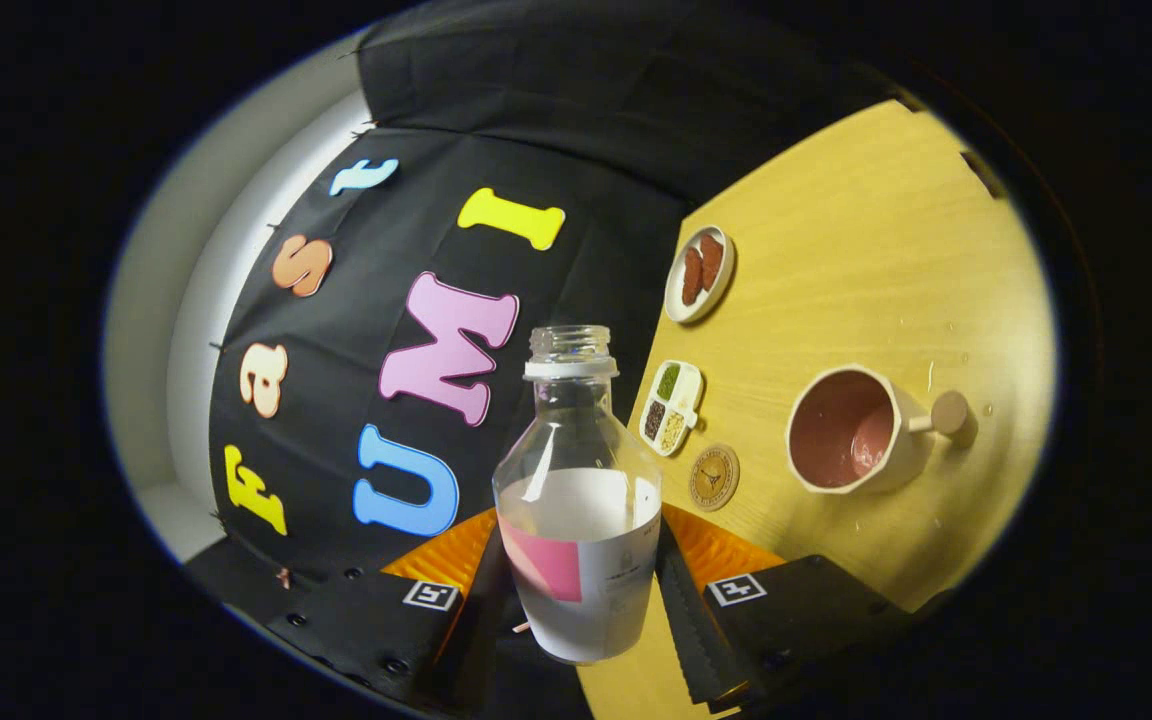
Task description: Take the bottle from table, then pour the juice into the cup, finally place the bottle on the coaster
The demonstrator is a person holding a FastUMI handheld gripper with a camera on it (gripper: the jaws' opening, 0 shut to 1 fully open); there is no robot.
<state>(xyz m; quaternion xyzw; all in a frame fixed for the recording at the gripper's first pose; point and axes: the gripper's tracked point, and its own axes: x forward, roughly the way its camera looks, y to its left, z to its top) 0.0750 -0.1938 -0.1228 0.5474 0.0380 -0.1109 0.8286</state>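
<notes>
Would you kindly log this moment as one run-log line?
tool: shut on bottle | bottle: uncapped, lifted, tilted toward cup | cup: on table | coaster: bare

Bare table [866, 260] around cup [851, 430]

A yellow wooden table [866, 250] carries two dishes along its edge by the black cloth wall [536, 120]. The round white plate [699, 274] holds two reddish-brown pieces. Near it, a small white divided tray [672, 406] has three compartments: green, dark and pale contents. A few droplets dot the tabletop.
</notes>
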